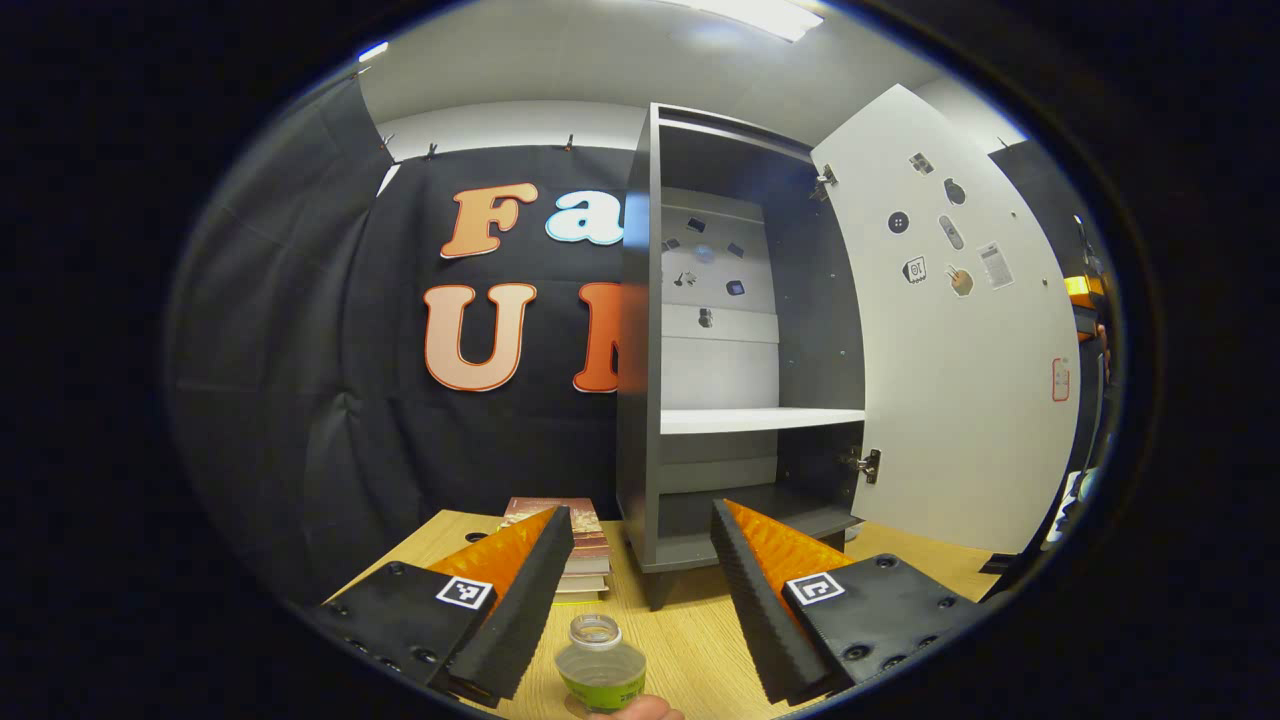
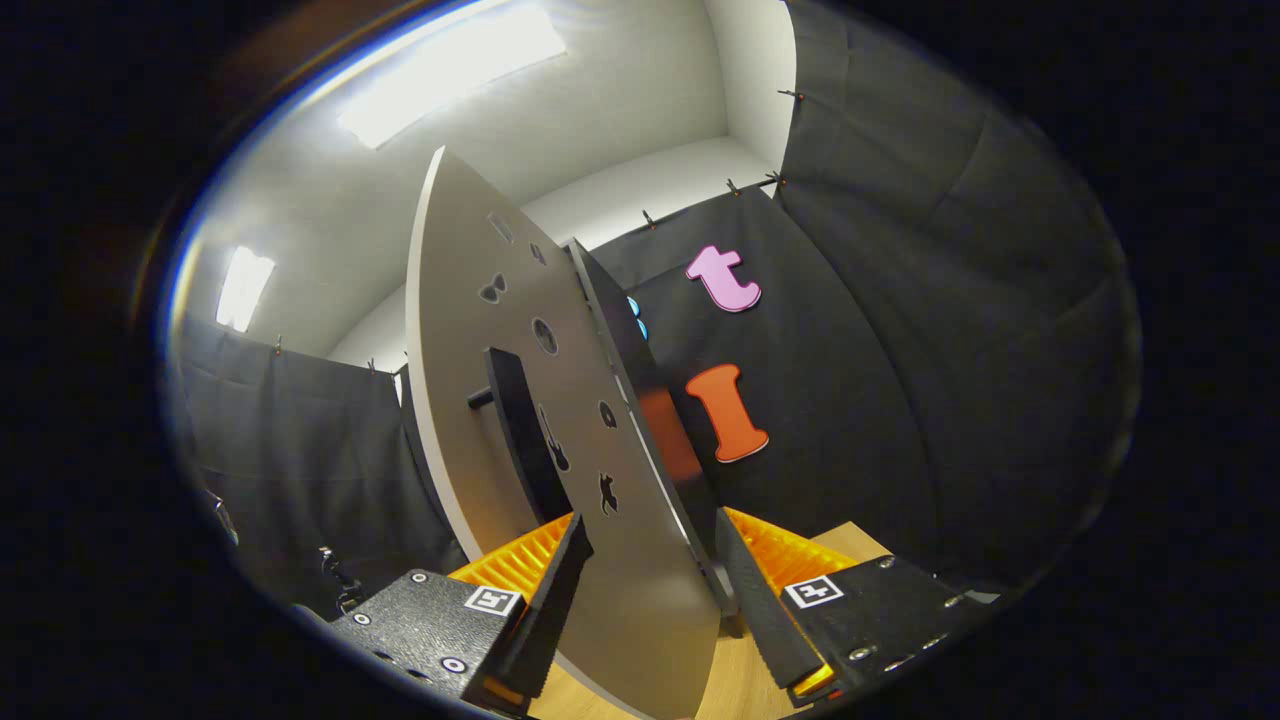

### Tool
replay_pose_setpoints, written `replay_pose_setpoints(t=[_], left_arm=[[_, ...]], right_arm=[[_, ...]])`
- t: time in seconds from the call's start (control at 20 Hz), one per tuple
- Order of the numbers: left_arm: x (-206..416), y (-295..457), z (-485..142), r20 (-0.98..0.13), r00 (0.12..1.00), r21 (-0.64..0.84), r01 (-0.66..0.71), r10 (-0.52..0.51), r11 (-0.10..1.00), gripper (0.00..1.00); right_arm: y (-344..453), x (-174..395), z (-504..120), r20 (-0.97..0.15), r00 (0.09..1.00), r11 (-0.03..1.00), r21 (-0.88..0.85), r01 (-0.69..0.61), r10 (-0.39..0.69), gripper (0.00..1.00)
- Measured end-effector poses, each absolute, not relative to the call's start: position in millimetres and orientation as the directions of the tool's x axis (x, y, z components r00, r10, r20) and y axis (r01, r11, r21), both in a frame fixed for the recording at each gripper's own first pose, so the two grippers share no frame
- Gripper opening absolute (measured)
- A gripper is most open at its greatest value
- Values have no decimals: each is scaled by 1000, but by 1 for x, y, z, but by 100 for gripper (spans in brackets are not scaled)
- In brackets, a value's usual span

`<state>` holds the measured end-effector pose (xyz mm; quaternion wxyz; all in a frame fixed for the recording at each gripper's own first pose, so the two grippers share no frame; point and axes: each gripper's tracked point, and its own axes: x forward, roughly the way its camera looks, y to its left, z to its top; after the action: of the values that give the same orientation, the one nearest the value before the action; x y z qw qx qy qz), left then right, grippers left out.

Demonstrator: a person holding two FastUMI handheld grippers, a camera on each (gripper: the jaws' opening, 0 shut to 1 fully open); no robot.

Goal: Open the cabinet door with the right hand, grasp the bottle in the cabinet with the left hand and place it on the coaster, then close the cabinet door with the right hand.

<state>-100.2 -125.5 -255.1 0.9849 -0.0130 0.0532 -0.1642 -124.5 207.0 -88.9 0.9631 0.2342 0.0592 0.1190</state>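
The bottle (image 1: 600, 668) is cut off below its label.

The cabinet (image 1: 740, 350) stands on the table (image 1: 690, 640) with its door (image 1: 950, 340) swung out to the right. A stack of books (image 1: 585, 555) lies just left of the cabinet. The bottle (image 1: 600, 665) stands upright on the table before the cabinet, between the left gripper's (image 1: 640, 600) spread fingers, touching neither. In the right gripper view, the door's edge (image 2: 640, 600) lies between that gripper's (image 2: 650, 600) fingers.

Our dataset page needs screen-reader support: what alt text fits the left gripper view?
The open left gripper hangs over a bottle standing on a wooden table. Behind stands a grey cabinet, its white door swung open, beside stacked books.
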Motion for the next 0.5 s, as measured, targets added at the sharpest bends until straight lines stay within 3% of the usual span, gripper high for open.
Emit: replay_pose_setpoints(t=[0.5], left_arm=[[-98, -117, -250, -88, 949, 3, 304, -302, 953, 92]], right_arm=[[225, -120, -69, -18, 961, 929, 261, -262, 276, 78]])
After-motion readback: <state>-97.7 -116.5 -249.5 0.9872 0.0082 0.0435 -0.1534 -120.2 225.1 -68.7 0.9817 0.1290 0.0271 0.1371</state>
